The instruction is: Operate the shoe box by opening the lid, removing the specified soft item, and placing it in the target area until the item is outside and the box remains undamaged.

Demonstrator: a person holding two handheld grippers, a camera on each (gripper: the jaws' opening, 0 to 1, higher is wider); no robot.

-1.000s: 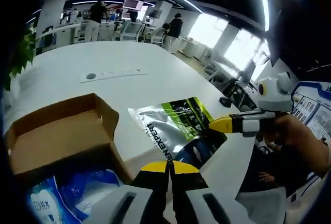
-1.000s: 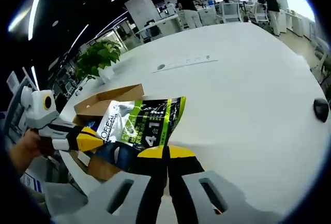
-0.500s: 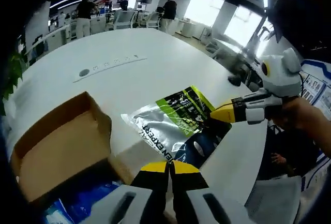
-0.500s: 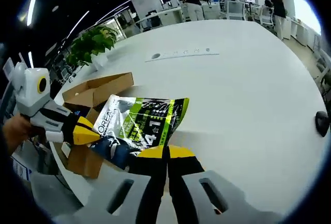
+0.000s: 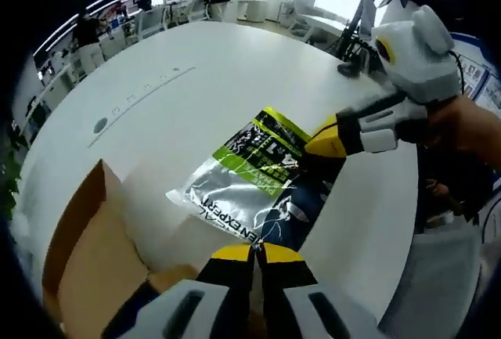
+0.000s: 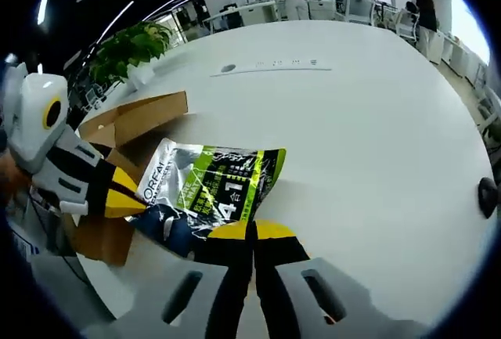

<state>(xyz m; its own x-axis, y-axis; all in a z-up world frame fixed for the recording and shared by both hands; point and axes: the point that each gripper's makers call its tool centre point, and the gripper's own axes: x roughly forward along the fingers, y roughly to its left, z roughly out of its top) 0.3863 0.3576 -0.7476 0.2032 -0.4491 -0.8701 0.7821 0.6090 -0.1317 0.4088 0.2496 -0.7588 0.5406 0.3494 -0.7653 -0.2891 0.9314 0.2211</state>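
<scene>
A soft pouch (image 5: 250, 178) (image 6: 211, 186), silver and green with a dark blue end, hangs just over the white table (image 5: 180, 57) (image 6: 376, 120). My left gripper (image 5: 252, 251) is shut on its dark blue edge, and the same gripper comes in from the left in the right gripper view (image 6: 131, 202). My right gripper (image 6: 250, 232) is shut on the pouch's opposite edge; from the other side its yellow tips (image 5: 322, 139) pinch the pouch. The open brown cardboard box (image 5: 78, 261) (image 6: 129, 124) stands beside the pouch, apart from it.
A flat socket strip (image 5: 141, 92) (image 6: 274, 65) lies in the table's middle. A dark mouse (image 6: 489, 196) sits near the table's edge. A potted plant (image 6: 129, 45) stands past the box. A person's hand (image 5: 470, 131) holds the right gripper. Desks and people fill the background.
Both grippers have carried the pouch further from the box and lower over the table. The left gripper view has swung, so the blue pack inside the box has left the picture.
</scene>
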